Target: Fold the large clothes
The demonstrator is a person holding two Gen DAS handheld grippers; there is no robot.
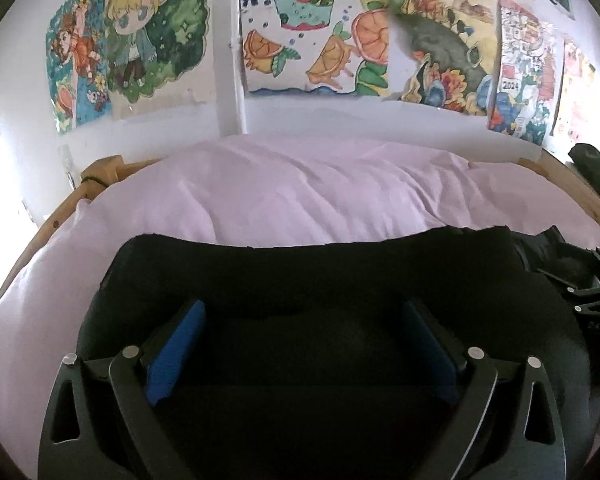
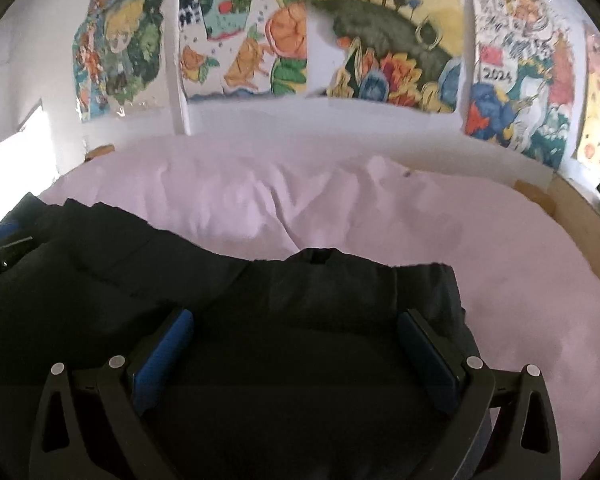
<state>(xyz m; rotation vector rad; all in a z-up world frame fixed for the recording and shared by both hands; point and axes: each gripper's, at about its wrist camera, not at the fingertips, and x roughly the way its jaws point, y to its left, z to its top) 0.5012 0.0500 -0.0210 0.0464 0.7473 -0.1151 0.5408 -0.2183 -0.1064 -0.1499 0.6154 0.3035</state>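
A black garment (image 1: 320, 272) fills the lower frame on a pale lilac sheet (image 1: 300, 184); gripper pads (image 2: 164, 356) are blue; multicoloured drawings (image 1: 312, 28) cover the white wall (image 1: 20, 80) above.

The garment (image 1: 320, 272) lay on the bed sheet (image 1: 300, 188), at the sheet's near side. Behind the sheet stood the wall (image 1: 340, 120), with drawings (image 1: 312, 28) hung above the sheet's far edge. A wooden frame (image 1: 100, 172) ran along the sheet's left and right edges. Both grippers, left gripper (image 1: 302, 316) and right gripper (image 2: 296, 324), sat over the garment, side by side above the sheet, jaws spread wide.
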